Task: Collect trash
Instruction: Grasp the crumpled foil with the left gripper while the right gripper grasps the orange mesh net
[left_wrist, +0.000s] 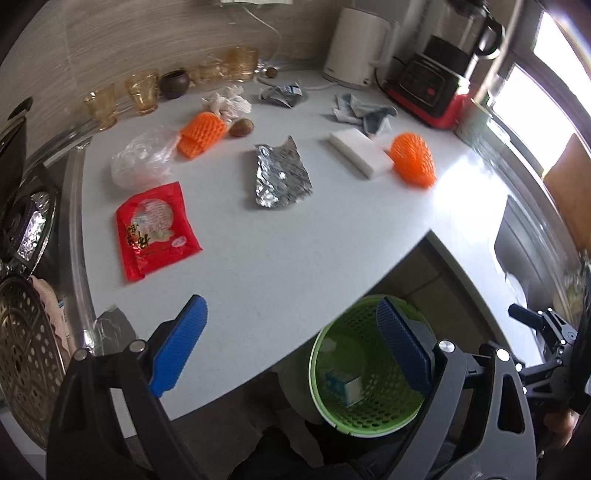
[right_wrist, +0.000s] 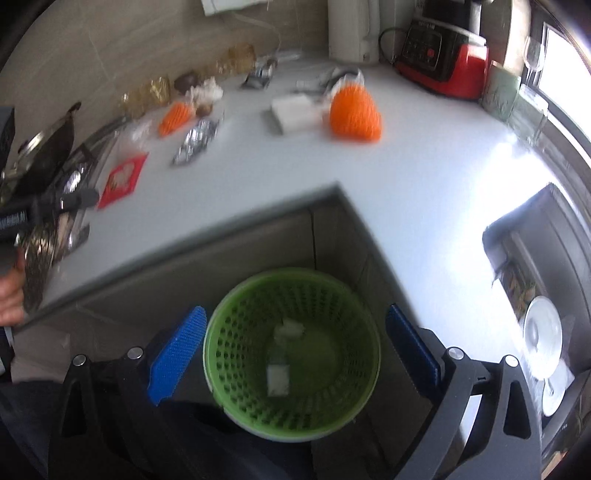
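Left wrist view: the left gripper (left_wrist: 291, 347) has its blue pads spread wide with nothing between them; one pad is over the counter's near edge, the other over the green basket (left_wrist: 325, 402). The basket stands on the floor below the inner corner of the white countertop (left_wrist: 314, 251) and holds a small blue-and-white carton (left_wrist: 343, 386). On the counter lie a red snack packet (left_wrist: 155, 229) near the left edge, a clear plastic bag (left_wrist: 142, 158) behind it, a crumpled foil sheet (left_wrist: 280, 175) in the middle, a white sponge block (left_wrist: 360, 153), two orange foam fruit nets (left_wrist: 413, 160) (left_wrist: 201, 134), a crumpled tissue (left_wrist: 229, 101) and a rag (left_wrist: 364, 112). Amber glasses (left_wrist: 142, 92) line the back wall; a white kettle (left_wrist: 356, 48) and a red-based blender (left_wrist: 432, 85) stand at the far right corner.

Right wrist view, blurred: the right gripper (right_wrist: 291, 349) is likewise wide open and empty, directly above the basket (right_wrist: 221, 354), where pale scraps (right_wrist: 279, 376) lie on the bottom. A hand (right_wrist: 11, 295) shows at the left edge.
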